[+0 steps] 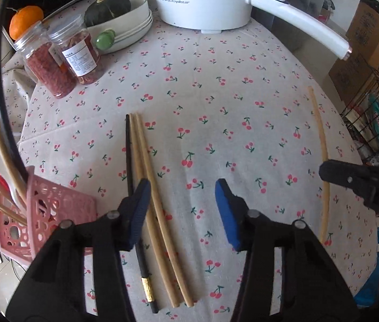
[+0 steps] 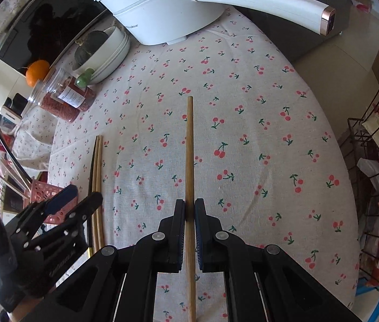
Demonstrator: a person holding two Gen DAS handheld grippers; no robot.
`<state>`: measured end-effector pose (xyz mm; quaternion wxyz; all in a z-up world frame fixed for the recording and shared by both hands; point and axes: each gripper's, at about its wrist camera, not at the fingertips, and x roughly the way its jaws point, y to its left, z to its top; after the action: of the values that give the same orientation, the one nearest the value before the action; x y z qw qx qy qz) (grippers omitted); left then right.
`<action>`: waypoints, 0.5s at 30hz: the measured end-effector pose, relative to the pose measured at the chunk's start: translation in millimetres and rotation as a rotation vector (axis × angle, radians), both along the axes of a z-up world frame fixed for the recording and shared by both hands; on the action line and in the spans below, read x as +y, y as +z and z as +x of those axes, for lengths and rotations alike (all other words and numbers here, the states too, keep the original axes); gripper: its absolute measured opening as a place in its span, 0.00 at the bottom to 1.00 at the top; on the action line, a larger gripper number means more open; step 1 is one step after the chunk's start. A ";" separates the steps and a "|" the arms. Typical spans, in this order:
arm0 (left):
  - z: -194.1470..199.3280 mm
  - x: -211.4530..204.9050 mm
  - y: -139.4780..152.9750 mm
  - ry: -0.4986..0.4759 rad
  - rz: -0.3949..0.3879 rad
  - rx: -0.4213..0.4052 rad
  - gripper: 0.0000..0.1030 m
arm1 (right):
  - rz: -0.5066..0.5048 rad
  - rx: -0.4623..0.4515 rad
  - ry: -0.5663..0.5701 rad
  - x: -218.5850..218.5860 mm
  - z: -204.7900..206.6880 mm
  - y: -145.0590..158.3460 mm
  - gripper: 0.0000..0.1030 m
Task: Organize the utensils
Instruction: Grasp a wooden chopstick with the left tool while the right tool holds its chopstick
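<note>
Lower centre of the right wrist view, our right gripper (image 2: 189,212) clamps a wooden chopstick (image 2: 189,145) lengthwise. Our left gripper (image 1: 182,209) gapes half-open, seemingly empty, over three chopsticks (image 1: 146,187) lying lengthwise; pink basket (image 1: 42,214) lower left.

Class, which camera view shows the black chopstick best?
The left wrist view: the black chopstick lies full length beside two wooden chopsticks, its gold band visible. The right wrist view shows only a dark sliver at their left.
</note>
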<state>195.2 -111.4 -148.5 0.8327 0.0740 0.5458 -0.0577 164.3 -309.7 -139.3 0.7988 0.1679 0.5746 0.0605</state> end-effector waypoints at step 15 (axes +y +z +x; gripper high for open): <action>44.4 13.2 -37.2 0.136 0.038 0.142 0.26 | 0.053 -0.030 0.033 4.2 0.1 8.8 0.07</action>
<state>239.7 -98.2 -185.8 0.7922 0.0485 0.6083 0.0042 164.3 -305.5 -130.5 0.8015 0.1785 0.5634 0.0915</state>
